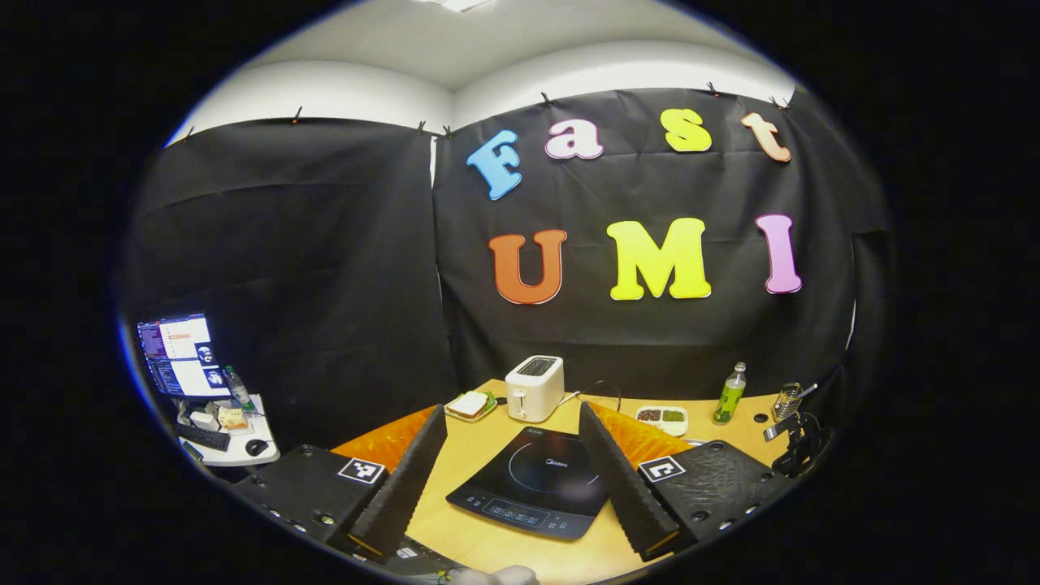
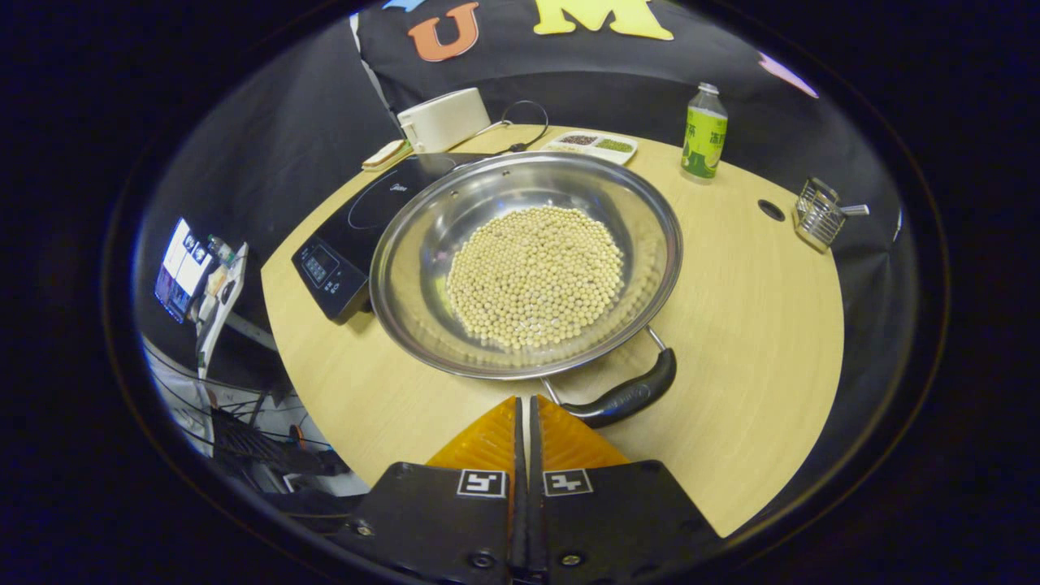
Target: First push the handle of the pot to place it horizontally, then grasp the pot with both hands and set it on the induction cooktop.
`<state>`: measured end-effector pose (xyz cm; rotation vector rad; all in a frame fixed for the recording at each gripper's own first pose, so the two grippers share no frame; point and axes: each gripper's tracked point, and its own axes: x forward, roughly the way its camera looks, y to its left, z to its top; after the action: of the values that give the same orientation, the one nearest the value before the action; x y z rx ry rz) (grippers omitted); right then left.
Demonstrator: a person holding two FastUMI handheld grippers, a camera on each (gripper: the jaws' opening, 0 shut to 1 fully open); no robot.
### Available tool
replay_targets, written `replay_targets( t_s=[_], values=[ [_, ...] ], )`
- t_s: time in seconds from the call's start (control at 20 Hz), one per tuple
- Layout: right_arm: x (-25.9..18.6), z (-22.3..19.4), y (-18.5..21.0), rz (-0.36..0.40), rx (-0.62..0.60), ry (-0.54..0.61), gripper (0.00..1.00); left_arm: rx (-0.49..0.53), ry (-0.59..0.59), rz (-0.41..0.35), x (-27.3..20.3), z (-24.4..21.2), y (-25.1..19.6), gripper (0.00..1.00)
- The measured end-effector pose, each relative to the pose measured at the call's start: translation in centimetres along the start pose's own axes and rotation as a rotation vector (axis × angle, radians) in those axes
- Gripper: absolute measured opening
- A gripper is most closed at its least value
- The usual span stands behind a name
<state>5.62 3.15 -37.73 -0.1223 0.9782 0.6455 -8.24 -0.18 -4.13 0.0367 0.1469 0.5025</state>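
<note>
A: So how far along is this? The tabletop [image 2: 756,325] is sitting under the pot [image 2: 524,260], which is resting just ahead of the right tongs [image 2: 525,422], partly overlapping the induction cooktop [image 2: 357,236].

B: Barely started, I'd say. The handle [image 2: 630,396] is angling off just right of those closed tongs, nothing's being gripped, and the left tongs [image 1: 520,479] are hanging wide above the cooktop.

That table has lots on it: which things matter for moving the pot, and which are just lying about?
For the job:
pot holding beans
pot handle
induction cooktop
left gripper, open
right gripper, shut

Just lying about:
toaster
green bottle
divided dish
sandwich plate
wire rack
</note>
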Motion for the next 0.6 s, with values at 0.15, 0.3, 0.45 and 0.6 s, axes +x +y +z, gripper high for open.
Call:
replay_targets(
  t_s=[0.15, 0.3, 0.45, 0.6],
  values=[
    [0.0, 0.4, -1.3, 0.004, -0.007, -0.003, 0.01, 0.004, -0.003, 0.011, -0.4, 0.0, -0.7, 0.98],
    [-0.1, 0.9, -2.7, -0.004, -0.014, -0.006, 0.04, 0.005, 0.008, 0.017, -0.7, -0.2, -1.4, 0.98],
    [-0.2, 1.2, -3.6, 0.002, -0.018, -0.006, 0.04, 0.006, 0.014, 0.022, -0.9, -0.6, -2.0, 0.97],
    [-0.1, 1.5, -4.6, 0.005, -0.024, -0.003, 0.04, 0.007, 0.023, 0.024, -0.9, -0.9, -2.7, 0.96]
  ],
)
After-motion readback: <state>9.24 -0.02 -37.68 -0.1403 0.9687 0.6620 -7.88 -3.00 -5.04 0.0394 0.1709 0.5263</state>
